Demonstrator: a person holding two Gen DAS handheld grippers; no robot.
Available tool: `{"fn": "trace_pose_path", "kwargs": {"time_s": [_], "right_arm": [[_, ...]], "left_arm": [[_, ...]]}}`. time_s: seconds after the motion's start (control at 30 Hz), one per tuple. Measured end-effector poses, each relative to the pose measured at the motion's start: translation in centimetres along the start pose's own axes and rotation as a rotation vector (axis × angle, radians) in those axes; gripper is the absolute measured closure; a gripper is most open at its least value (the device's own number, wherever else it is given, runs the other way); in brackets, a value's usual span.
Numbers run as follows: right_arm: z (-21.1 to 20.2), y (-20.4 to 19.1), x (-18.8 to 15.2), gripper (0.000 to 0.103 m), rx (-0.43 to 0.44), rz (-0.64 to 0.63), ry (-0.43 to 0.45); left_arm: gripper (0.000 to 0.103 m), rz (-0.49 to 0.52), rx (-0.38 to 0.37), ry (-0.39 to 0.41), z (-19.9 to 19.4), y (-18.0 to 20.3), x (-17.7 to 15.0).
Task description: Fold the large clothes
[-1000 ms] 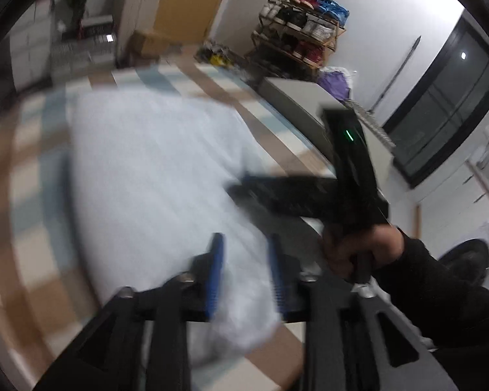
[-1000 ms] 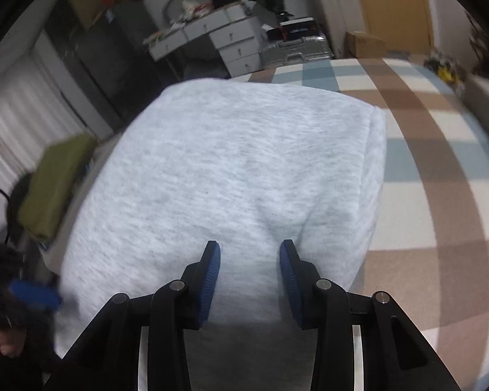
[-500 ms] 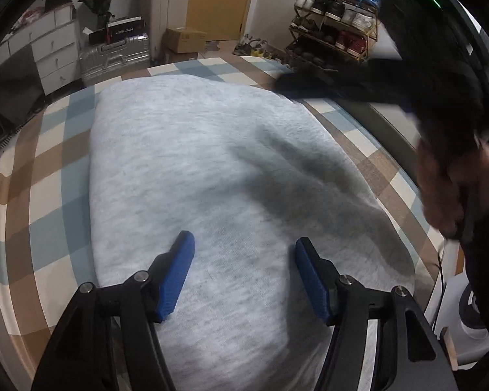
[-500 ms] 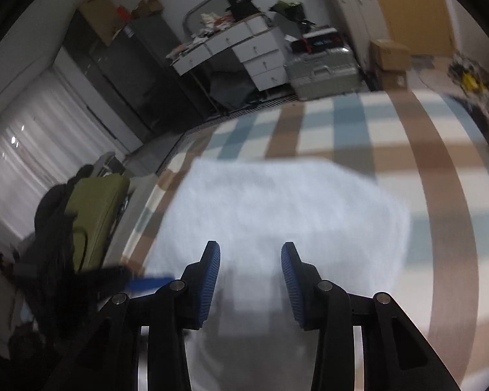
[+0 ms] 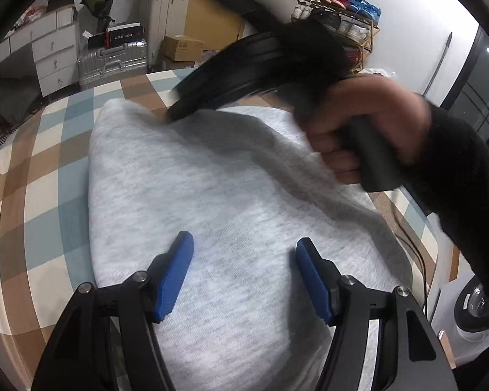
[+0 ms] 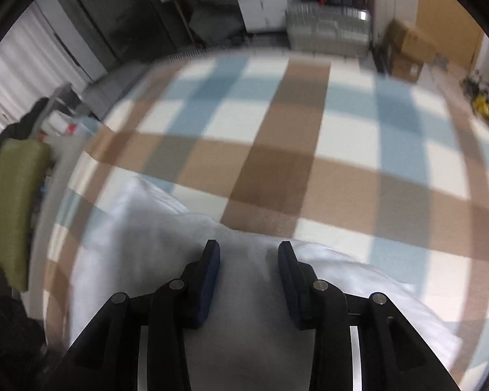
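Grey garment [image 5: 231, 202] lies flat on the checked cover [image 5: 42, 176], centre, folded. Left gripper [image 5: 243, 275] hangs over its near end, jaws wide, nothing between them. Right gripper [image 6: 248, 268], blurred, sits over the garment's far edge, jaws narrow; can't tell if pinching cloth.
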State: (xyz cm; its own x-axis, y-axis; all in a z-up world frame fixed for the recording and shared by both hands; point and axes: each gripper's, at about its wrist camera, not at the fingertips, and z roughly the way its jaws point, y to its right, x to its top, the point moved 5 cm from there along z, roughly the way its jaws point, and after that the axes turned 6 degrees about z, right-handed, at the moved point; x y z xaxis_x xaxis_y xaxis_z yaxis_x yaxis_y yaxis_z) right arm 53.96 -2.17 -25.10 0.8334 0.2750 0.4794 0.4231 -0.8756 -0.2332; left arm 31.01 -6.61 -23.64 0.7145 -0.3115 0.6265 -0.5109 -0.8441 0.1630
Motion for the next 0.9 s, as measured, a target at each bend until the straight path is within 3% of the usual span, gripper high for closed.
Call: {"fn": "trace_pose_path", "kwargs": {"time_s": [0.17, 0.23, 0.33, 0.4, 0.47, 0.57, 0.67, 0.8, 0.9], "right_arm": [[-6.1, 2.0, -4.1, 0.064, -0.006, 0.020, 0.085], [-6.0, 2.1, -5.9, 0.063, -0.033, 0.013, 0.066], [-2.3, 3.6, -9.1, 0.060, -0.068, 0.039, -0.013], [-2.8, 3.7, -9.5, 0.060, -0.080, -0.004, 0.054], [-4.7, 3.9, -10.1, 0.060, -0.101, 0.027, 0.040], [-9.9, 3.2, -12.5, 0.060, 0.056, 0.085, 0.098], [-13.1, 1.7, -15.5, 0.059, 0.134, 0.075, 0.145], [-9.7, -0.7, -20.0, 0.053, 0.183, 0.040, 0.047], [-8.4, -1.1, -21.0, 0.048, 0.151, 0.044, 0.132]], "left_arm": [[0.044, -0.008, 0.004, 0.001, 0.0, -0.1, 0.1], [0.044, -0.004, 0.019, 0.003, 0.0, 0.0, 0.1], [0.043, 0.006, 0.045, 0.002, 0.1, 0.4, 0.0], [0.041, 0.013, 0.065, -0.001, 0.3, 0.7, 0.1], [0.037, 0.013, 0.081, -0.001, 0.4, 0.8, 0.1], [0.033, 0.026, 0.101, 0.002, 0.6, 1.0, 0.0], [0.032, 0.029, 0.110, 0.004, 0.5, 1.1, -0.1], [0.032, 0.037, 0.119, 0.006, 0.4, 1.2, -0.2], [0.032, 0.062, 0.143, 0.009, 0.5, 1.5, -0.3]]}}
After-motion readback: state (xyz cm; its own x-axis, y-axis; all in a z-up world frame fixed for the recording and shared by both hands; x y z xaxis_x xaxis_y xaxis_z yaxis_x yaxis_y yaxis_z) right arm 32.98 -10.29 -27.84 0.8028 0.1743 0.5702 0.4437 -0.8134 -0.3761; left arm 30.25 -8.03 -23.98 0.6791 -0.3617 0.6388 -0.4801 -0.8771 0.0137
